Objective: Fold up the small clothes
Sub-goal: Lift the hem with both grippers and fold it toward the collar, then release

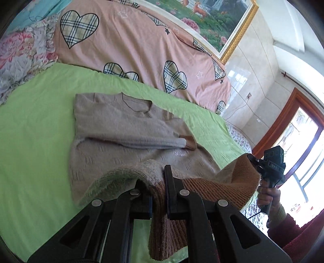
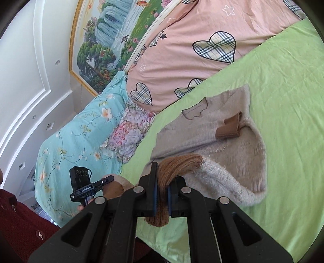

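A small beige knit sweater with a brown ribbed hem lies on the green sheet, sleeves folded across its chest. My left gripper is shut on the brown hem and holds it lifted above the sweater's lower part. My right gripper is shut on the other end of the hem, also lifted. The sweater also shows in the right wrist view, with brown cuffs on its chest. The right gripper appears in the left wrist view; the left one in the right wrist view.
A pink quilt with plaid hearts is piled behind the sweater. Floral pillows and a blue floral quilt lie at the bed's head. A framed painting hangs on the wall. A window is at the right.
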